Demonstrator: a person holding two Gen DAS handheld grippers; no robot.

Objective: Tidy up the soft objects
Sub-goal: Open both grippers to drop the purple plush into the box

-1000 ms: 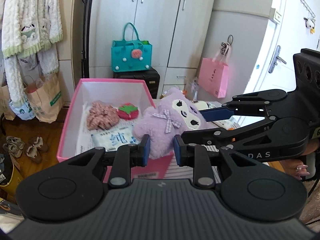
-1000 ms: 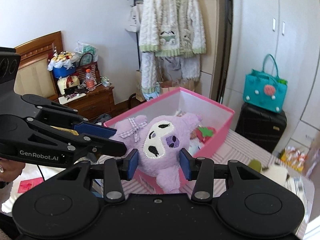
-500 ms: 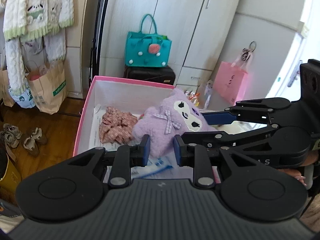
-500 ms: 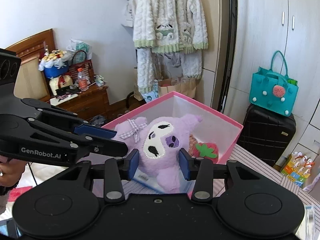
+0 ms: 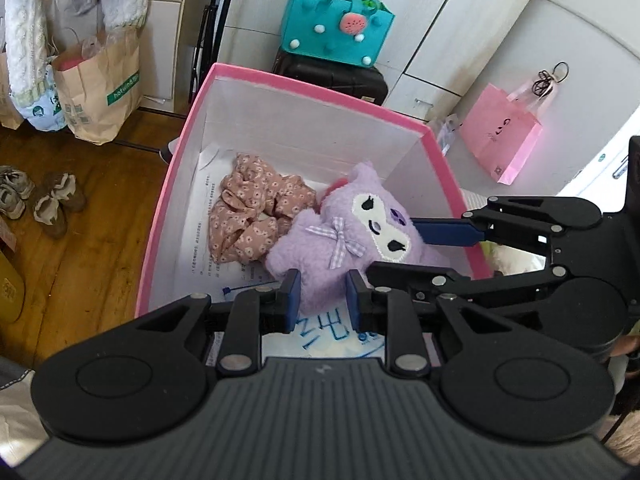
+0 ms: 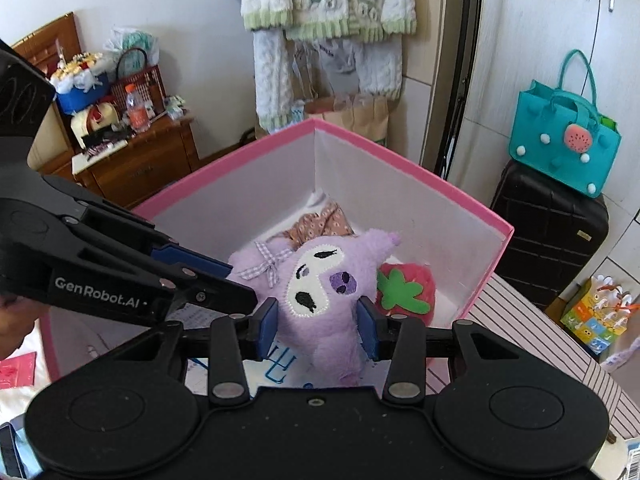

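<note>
Right wrist view: right claw (image 6: 318,332) and left claw (image 5: 322,296) both clamp the purple plush (image 6: 320,292) inside the pink box (image 6: 404,168), beside the strawberry toy (image 6: 404,288) and floral scrunchie (image 5: 256,216).

Each camera rides on its own gripper and looks forward and steeply down along the two fingers, close above the pink box (image 5: 188,128) — the left wrist view faces the wardrobe side with the teal bag (image 5: 336,32) far off, the right wrist view faces the hanging knitwear (image 6: 328,0) and wooden cabinet (image 6: 140,160). They share the box, the purple plush (image 6: 316,284) inside it and that bag — and each sees the other gripper reaching in from the side.
</note>
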